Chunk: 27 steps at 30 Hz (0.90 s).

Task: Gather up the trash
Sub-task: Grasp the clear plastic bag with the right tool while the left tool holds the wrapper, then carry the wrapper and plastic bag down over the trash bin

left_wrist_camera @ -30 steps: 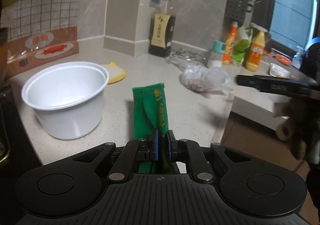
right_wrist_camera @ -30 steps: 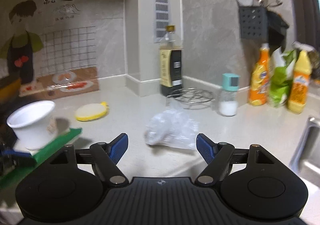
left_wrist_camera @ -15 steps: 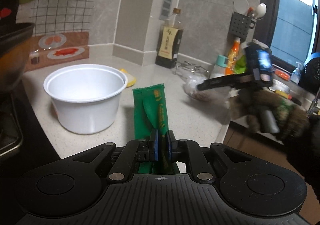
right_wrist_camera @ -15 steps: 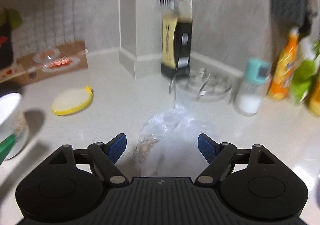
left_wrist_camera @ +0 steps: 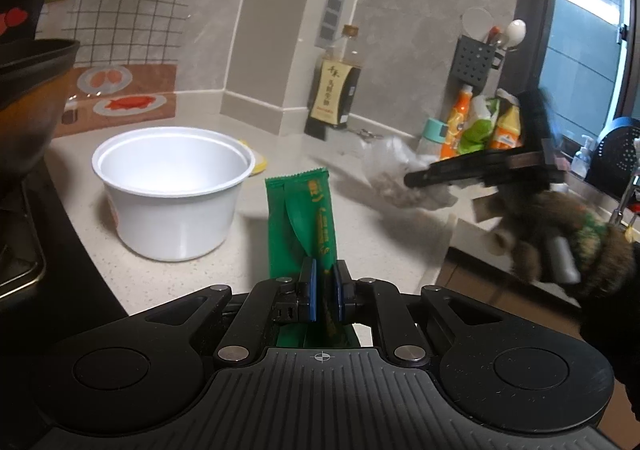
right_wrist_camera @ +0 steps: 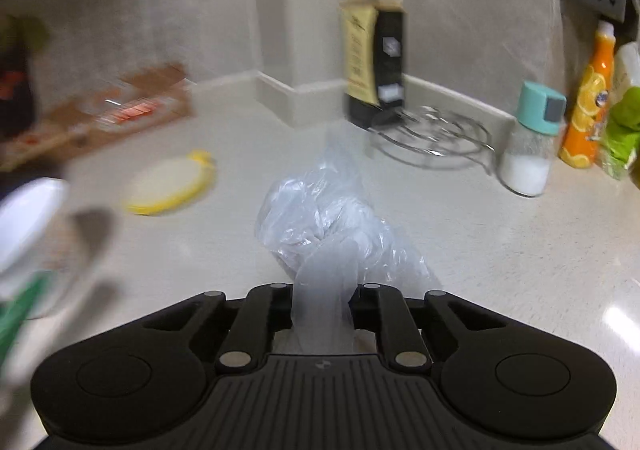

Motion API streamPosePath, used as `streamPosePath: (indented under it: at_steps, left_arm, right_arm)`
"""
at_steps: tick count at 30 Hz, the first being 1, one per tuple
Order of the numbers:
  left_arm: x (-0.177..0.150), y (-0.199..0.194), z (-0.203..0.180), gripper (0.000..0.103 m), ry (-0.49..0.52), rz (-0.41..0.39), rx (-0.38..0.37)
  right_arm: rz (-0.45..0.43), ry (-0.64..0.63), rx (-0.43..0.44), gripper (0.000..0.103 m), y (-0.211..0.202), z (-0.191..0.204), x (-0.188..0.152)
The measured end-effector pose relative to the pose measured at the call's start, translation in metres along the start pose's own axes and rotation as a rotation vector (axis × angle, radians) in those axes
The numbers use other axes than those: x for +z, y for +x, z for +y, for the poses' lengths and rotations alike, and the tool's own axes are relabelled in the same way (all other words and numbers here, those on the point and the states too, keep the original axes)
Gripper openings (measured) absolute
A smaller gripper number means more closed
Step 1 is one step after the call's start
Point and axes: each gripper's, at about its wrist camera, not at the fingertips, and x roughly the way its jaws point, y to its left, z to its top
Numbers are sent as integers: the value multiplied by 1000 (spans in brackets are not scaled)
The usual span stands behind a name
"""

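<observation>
While crinkled clear plastic bag [right_wrist_camera: 332, 226] bunches, right hand-held gripper [right_wrist_camera: 323, 302] pinches it.

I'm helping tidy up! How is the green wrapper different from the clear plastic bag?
The green wrapper is flat, opaque and printed; the clear plastic bag is crumpled and see-through. The wrapper stands upright in the left gripper; the bag bunches out of the right gripper. Both are pinched by shut grippers.
</observation>
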Motion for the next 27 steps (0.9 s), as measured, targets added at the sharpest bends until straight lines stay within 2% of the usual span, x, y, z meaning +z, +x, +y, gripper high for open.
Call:
streamPosePath:
  at_steps: [5, 10, 13, 16, 21, 24, 27]
  left_arm:
    - [0, -14, -18, 12, 31, -25, -33]
    - [-1, -30, -46, 12, 83, -39, -75]
    - [-6, -29, -65, 12, 102, -42, -117]
    - [-23, -13, -86, 12, 100, -4, -177]
    - [-65, 48, -118, 12, 83, 127, -288]
    - [-99, 111, -132, 12, 11, 306, -362]
    - [-136, 176, -141, 12, -76, 520, -371]
  right_arm:
    - [-124, -63, 113, 13, -87, 27, -17]
    - [-198, -37, 223, 13, -154, 32, -40]
    - [-227, 3, 218, 13, -180, 23, -65]
    - [-238, 63, 164, 13, -201, 4, -98]
    - [-282, 94, -17, 13, -231, -26, -168]
    - [-243, 127, -103, 13, -235, -48, -213]
    - [-139, 176, -183, 13, -223, -70, -254]
